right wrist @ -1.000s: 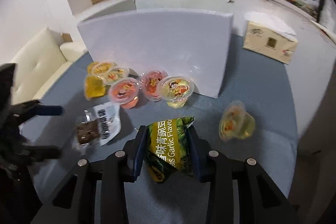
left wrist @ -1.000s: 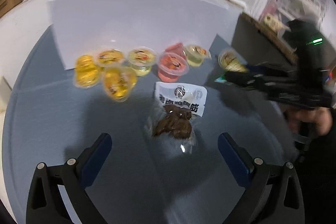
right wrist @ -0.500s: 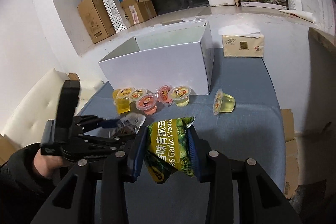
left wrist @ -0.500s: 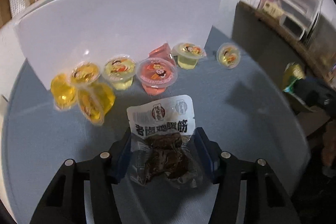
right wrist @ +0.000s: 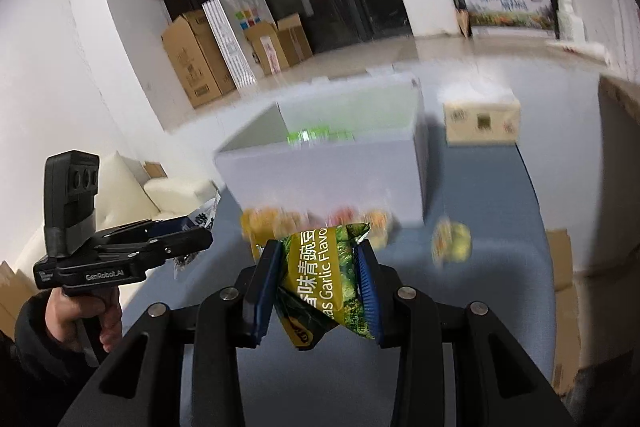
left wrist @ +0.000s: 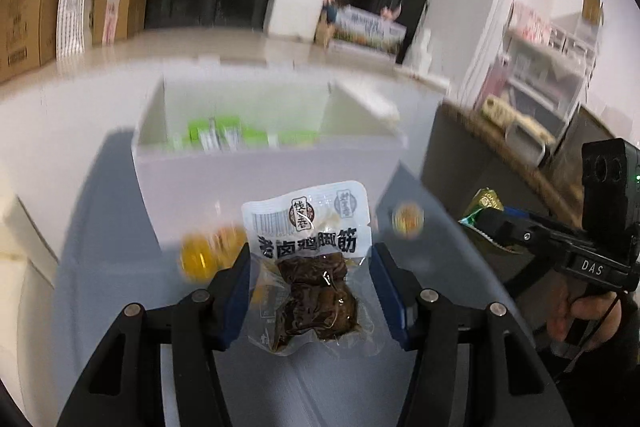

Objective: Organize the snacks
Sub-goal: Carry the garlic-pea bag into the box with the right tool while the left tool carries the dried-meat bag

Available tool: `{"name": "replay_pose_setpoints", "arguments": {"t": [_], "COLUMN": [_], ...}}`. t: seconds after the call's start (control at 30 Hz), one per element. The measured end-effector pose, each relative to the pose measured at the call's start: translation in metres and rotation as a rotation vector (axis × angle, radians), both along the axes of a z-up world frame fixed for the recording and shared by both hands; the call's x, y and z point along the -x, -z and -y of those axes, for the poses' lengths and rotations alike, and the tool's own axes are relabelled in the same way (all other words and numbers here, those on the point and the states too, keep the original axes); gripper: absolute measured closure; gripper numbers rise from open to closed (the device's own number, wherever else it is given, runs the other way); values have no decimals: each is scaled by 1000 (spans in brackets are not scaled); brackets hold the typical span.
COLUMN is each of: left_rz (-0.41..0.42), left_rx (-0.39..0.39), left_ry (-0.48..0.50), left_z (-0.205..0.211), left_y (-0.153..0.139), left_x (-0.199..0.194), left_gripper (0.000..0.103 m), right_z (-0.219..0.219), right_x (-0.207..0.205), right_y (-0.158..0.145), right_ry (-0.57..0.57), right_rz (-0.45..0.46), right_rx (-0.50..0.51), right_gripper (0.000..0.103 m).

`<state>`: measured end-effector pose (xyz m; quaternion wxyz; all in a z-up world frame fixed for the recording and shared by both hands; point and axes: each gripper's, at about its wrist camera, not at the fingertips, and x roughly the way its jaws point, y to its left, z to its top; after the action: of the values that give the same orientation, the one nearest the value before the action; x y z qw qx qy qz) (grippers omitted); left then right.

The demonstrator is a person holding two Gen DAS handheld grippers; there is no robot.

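Mid-carry: both packets off the table (left wrist: 100, 227) and headed for the white box (right wrist: 320, 179).

Left gripper (left wrist: 310, 291) clamped on the clear meat pouch (left wrist: 308, 267), pads pressed to both its edges, label end up and forward. Right gripper (right wrist: 318, 287) clamped on the green pea bag (right wrist: 328, 275), squeezed narrow between the blue pads. Both held above the table, short of the box's near wall.

Box open at the top, green packets (left wrist: 216, 137) already inside; blurred, so their count impossible to tell. Jelly cups (right wrist: 276, 221) left in a row against the box's front wall, one more cup (right wrist: 450, 241) lying apart to the right.

Next, by judgement: lift each packet over the near rim, bring it above the open interior, then release. Needs enough height to clear the wall, and the two grippers kept from crossing, since they travel side by side toward the same opening. Cups to follow afterwards.

Against a second ago: left jaws then wide apart over the pouch lying flat on the table, now closed on it and raised. Right already gripping the pea bag low over the table, now higher. Box then seen only as a tall front wall; now seen from above the rim, interior in sight.
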<state>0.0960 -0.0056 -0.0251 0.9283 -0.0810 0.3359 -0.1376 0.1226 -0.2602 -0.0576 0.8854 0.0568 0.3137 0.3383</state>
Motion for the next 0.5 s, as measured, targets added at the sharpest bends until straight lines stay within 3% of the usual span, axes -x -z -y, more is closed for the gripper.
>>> {"name": "replay_pose_setpoints", "arguments": {"t": [0.13, 0.2, 0.37, 0.4, 0.43, 0.47, 0.5], "left_rz": [63, 79, 14, -1, -9, -17, -16], "left_rx": [24, -4, -51, -77, -98, -110, -100], "left_ry": [-33, -54, -70, -78, -90, -105, -103], "left_z": [-18, -28, -41, -41, -40, -41, -45], "left_y": [-40, -50, -43, -40, -36, -31, -29], "left_x": [-50, -73, -149, -158, -164, -170, -168], "left_gripper": [42, 42, 37, 35, 22, 3, 0], "right_z": [-26, -46, -93, -99, -103, -109, -108], "right_x": [-34, -60, -129, -138, -146, -158, -163], "right_y": [-38, -52, -63, -61, -59, -55, -51], "right_ry": [-17, -22, -12, -6, 1, 10, 26], "right_rz": [72, 79, 59, 60, 56, 35, 26], "right_rx": [10, 37, 127, 145, 162, 187, 197], "right_gripper": [62, 62, 60, 51, 39, 9, 0]}}
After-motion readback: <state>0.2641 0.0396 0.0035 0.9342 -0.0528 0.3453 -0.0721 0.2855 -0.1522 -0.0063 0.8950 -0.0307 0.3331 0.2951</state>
